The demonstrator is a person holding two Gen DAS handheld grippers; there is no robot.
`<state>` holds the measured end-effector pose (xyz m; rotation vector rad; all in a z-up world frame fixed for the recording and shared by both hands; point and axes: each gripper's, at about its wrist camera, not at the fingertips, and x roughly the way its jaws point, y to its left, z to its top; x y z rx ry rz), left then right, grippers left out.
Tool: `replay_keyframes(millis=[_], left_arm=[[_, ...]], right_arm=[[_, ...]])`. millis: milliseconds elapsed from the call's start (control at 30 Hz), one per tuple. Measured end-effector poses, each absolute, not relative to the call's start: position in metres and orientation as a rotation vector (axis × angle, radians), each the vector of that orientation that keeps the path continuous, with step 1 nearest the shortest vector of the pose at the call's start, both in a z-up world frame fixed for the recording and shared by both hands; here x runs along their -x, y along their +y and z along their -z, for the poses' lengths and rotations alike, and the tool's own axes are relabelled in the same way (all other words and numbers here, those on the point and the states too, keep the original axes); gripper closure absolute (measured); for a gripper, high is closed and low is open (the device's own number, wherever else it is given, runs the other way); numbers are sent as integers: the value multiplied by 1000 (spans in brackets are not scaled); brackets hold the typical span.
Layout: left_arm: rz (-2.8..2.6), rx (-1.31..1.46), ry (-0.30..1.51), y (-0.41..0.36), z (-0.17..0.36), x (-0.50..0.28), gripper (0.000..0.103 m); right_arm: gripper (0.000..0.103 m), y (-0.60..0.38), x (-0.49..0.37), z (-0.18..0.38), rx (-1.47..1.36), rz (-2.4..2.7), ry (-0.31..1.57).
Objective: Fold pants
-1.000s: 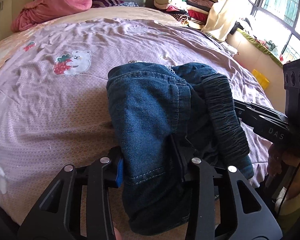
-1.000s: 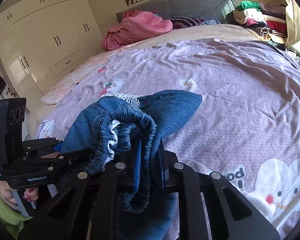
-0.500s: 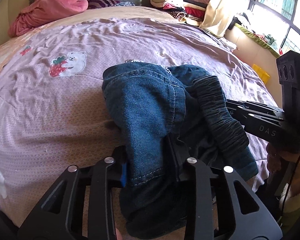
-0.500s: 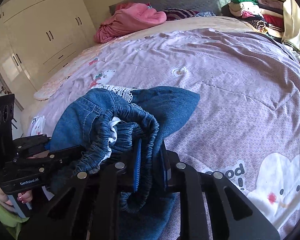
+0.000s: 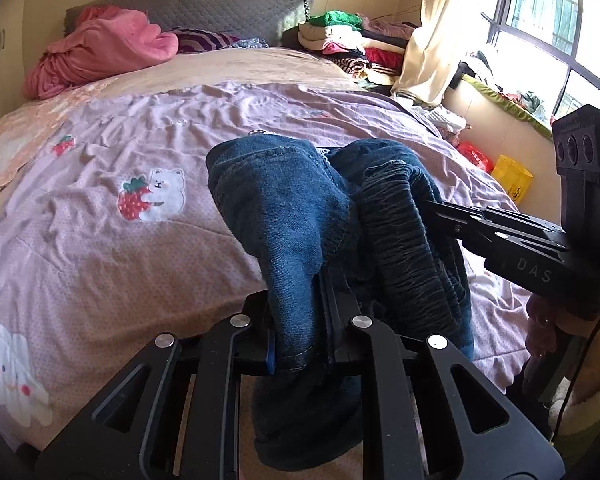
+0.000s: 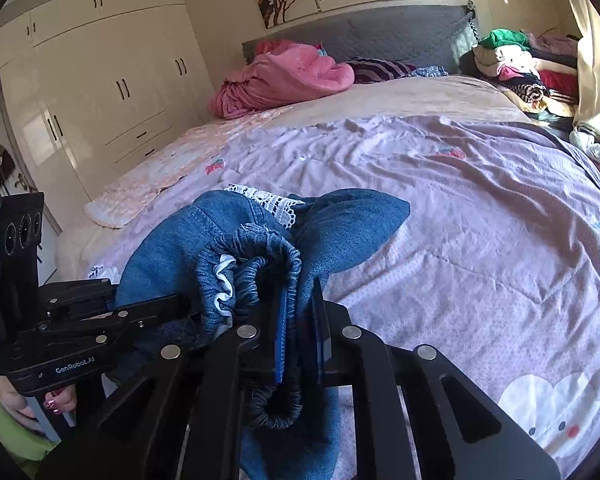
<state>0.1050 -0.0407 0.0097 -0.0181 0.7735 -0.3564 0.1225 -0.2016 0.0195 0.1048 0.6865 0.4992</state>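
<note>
Right now the small dark-blue denim pants with a gathered elastic waistband hang bunched between two tools, just above the near edge of the lilac cartoon-print quilt on the bed. Nearest, the left gripper has just been closing and its jaws are clenched on a fold of plain denim. Just beside it, the right gripper is clamped on the ruched waistband, with white lace trim showing beyond.

Risks, as I judge them: both grips sit close together on a crumpled heap, so lifting or pulling apart may not spread the garment and could leave the legs twisted. The left grip seems to hold only a thin fold near a hem; a sharp tug could pull it free and drop that side. The springy waistband may creep out of the right jaws under tension.

Farther off on the quilt, toward the grey headboard, a pink blanket heap and a stack of folded clothes lie well apart from the pants
</note>
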Motion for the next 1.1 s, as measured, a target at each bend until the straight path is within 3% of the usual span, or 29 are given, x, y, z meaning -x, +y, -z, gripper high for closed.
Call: replay_keyframes(millis=[433,1100], left_arm=[[279,21,739,-18,-21,-159,94],[253,73,838,0,39,-197,88]], right_arm=[[93,-167,-190,-33,-25,-497,662],[91,-184,-257,54,-167,-476,889]])
